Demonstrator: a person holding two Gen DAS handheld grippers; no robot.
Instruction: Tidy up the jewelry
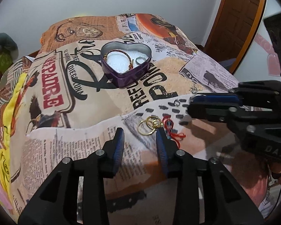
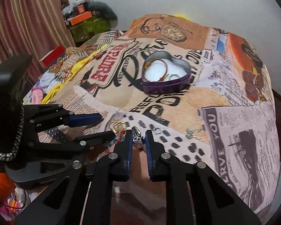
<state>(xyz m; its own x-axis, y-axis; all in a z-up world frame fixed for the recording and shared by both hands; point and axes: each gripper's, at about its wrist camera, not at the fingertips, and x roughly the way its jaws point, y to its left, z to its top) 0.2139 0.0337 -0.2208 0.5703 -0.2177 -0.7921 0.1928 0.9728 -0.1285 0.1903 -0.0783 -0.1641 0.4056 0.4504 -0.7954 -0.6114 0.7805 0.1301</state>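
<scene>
My right tongs (image 2: 138, 137) are nearly closed on a silver filigree ring (image 2: 137, 138), pinched between the blue pads with its long axis running away from me, toward the tin. The heart-shaped tin (image 2: 166, 87) lies straight ahead and a little right, well apart from the ring, so I judge the coming move is a forward carry and a drop.

My left tongs (image 1: 140, 140) are spread wide and hold nothing. The gold hoops (image 1: 149, 125) sit just ahead between the tips, closer to the left side than the right, and the red thread bracelet (image 1: 173, 131) touches the right-hand pad.

Counting on the bedspread (image 1: 65, 93): two gold hoops, one red bracelet, one small silver ring (image 1: 177, 103), one silver charm (image 1: 193, 89). In the tin: one braided bangle (image 1: 119, 59) and one grey ring (image 1: 140, 60).
</scene>
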